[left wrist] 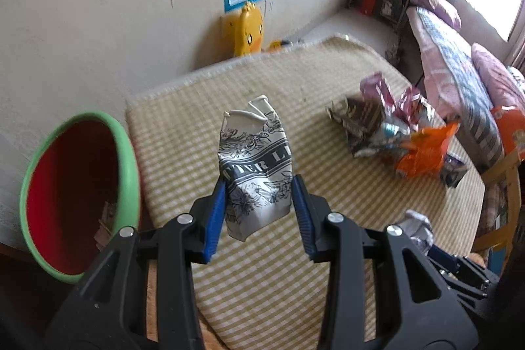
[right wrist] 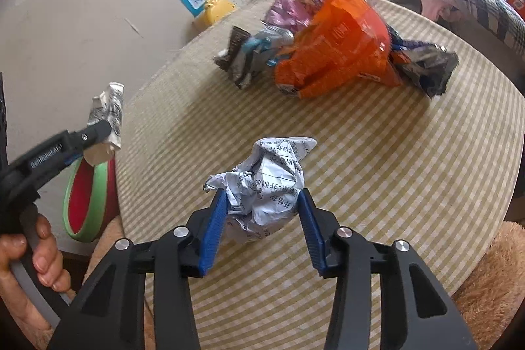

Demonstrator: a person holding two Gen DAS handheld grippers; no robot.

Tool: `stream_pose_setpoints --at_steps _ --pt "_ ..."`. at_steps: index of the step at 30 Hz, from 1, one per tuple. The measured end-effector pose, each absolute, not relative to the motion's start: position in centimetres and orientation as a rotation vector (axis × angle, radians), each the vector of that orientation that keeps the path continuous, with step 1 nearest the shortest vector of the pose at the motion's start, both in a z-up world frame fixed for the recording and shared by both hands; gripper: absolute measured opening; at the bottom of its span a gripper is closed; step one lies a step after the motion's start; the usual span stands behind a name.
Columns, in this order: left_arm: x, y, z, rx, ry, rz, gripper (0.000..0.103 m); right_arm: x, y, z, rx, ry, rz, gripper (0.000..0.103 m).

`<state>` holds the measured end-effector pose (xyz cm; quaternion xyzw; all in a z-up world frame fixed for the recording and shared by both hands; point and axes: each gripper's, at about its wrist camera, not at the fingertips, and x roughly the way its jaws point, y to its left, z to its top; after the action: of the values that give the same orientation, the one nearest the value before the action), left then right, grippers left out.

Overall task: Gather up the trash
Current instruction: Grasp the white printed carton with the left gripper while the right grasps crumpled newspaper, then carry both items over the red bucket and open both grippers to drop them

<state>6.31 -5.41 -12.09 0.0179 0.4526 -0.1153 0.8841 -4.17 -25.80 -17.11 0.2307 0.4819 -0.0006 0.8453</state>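
Listing what I have before me, largest first.

- Table with checked cloth [left wrist: 295, 94]: fills both views; work surface.
- Bin, green rim and red inside [left wrist: 78, 192]: at the table's left edge, near me, mouth tilted toward the left tongs; a few scraps lie inside.
- Wrapper heap, orange bag [right wrist: 341, 48] uppermost: far right on the cloth, untouched.
- Black-and-white printed packet [left wrist: 256, 169]: pinched upright in my left gripper [left wrist: 259, 202], clear of the cloth; jaws part-closed, pads pressing its lower half.
- Crumpled printed paper [right wrist: 265, 186]: near centre, on the cloth by my reading, between the pads of my right gripper [right wrist: 262, 215], which are closed against its sides.

Handling note: I judge the packet should travel left over the bin mouth before release, while the right firms its grip on the paper before lifting, since a loose ball slips easily.
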Motion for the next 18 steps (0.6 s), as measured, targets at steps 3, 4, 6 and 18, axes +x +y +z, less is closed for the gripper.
stream_pose_setpoints --at_steps 3,4,6,18 --pt "5.9 -4.8 -10.3 0.039 0.89 -0.227 0.038 -4.1 -25.5 -15.6 0.488 0.985 0.016 0.042" --pt "5.8 -4.6 -9.7 0.041 0.875 -0.224 0.038 -4.0 -25.5 -15.0 0.487 0.972 0.018 0.042" --pt "5.7 -4.4 -8.8 0.041 0.853 -0.222 0.038 -3.9 -25.5 -13.4 0.483 0.935 0.021 0.042" --pt "4.8 -2.3 -5.3 0.027 0.747 -0.211 0.038 -3.4 -25.1 -5.4 0.441 0.74 0.036 0.043"
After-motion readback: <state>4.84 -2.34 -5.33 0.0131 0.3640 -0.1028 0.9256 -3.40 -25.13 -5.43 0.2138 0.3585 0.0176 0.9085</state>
